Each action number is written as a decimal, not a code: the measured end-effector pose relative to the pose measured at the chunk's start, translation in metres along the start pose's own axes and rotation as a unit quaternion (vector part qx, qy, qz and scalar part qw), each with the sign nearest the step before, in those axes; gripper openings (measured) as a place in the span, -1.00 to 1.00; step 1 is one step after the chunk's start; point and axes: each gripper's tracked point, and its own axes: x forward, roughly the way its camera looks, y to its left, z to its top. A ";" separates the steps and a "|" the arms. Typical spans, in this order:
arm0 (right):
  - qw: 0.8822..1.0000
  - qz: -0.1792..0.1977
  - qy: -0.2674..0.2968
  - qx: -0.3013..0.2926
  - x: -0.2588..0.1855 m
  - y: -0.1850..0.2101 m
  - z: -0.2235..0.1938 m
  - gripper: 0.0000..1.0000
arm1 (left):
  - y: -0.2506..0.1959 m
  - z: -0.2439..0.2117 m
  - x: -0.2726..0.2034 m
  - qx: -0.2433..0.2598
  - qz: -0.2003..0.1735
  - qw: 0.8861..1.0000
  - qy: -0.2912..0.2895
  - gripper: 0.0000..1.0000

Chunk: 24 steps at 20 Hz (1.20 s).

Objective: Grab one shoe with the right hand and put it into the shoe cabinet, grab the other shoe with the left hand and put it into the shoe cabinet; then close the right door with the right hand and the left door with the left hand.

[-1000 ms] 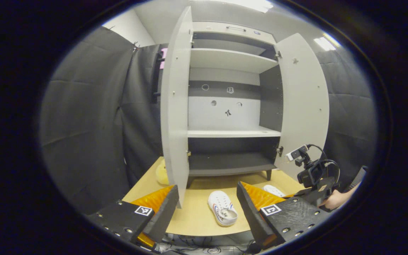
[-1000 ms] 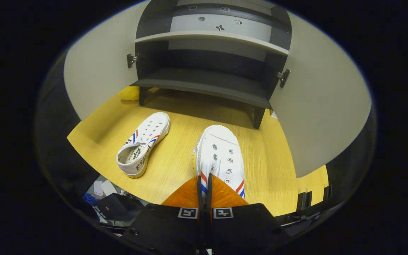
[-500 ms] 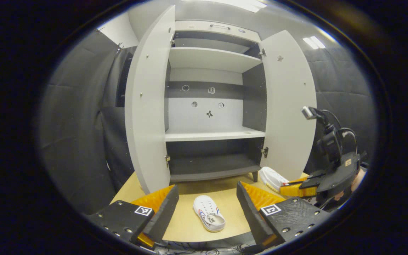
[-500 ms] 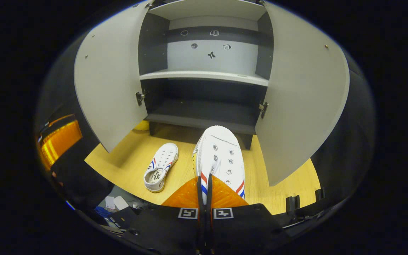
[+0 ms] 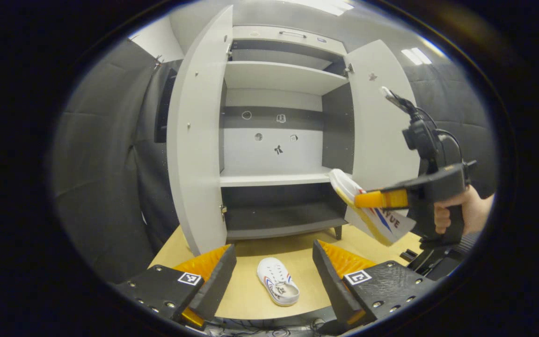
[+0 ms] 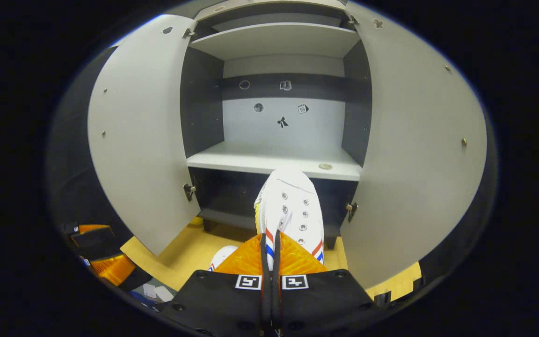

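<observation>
Cabinet (image 6: 279, 154) doors stand wide ahead of both grippers, the left door (image 5: 194, 140) and the right door (image 5: 382, 131) swung out to either side of the shelves, with the pale middle shelf (image 6: 269, 161) straight beyond the right gripper's jaws. The wooden floor board (image 5: 260, 290) lies below the left gripper's jaws and reaches forward under the cabinet. In the right gripper view, the right gripper (image 6: 269, 262) has its jaws drawn almost together on the heel end of the held shoe (image 6: 290, 206), whose long axis runs straight out from between the jaws, toe pointing at the front edge of the middle shelf and upper facing the camera. In the left gripper view the same shoe (image 5: 367, 210) hangs in the air off to the right of the left jaws, tilted, its toe raised toward the cabinet opening and its sole turned down and outward; a hand (image 5: 456, 213) grips the handle behind it. The left gripper (image 5: 269, 267) has its jaws spread wide and holds nothing. The second shoe (image 5: 277, 288) lies on the board between and just beyond those jaws, its long axis slightly slanted, toe toward the cabinet and heel opening nearer the gripper.
</observation>
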 end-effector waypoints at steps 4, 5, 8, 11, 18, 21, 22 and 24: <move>0.998 -0.005 -0.058 0.000 0.027 -0.011 0.065 -0.97 | -0.005 0.009 0.020 0.004 -0.018 1.000 0.000 1.00; 0.997 -0.007 -0.070 0.002 0.035 -0.014 0.080 -0.96 | -0.006 0.014 0.026 0.005 -0.019 1.000 -0.004 1.00; 0.995 -0.021 -0.102 -0.002 0.061 -0.029 0.123 -0.97 | -0.008 0.031 0.044 0.004 -0.013 1.000 -0.016 0.87; 0.992 -0.022 -0.126 0.001 0.088 -0.039 0.157 -1.00 | -0.007 0.047 0.060 -0.001 -0.001 1.000 -0.018 0.87; 0.988 -0.018 -0.151 0.002 0.158 -0.052 0.200 -0.96 | 0.004 0.066 0.077 0.002 0.046 0.999 -0.022 0.87; 0.990 -0.013 -0.143 -0.005 0.188 -0.053 0.202 -0.96 | 0.017 0.076 0.090 0.003 0.079 0.997 -0.020 0.87; 0.990 -0.011 -0.139 -0.005 0.196 -0.053 0.202 -0.96 | 0.019 0.078 0.093 0.002 0.088 0.996 -0.018 0.87; 0.991 -0.004 -0.133 0.005 0.209 -0.053 0.201 -0.96 | 0.019 0.077 0.093 0.001 0.108 0.994 -0.013 0.88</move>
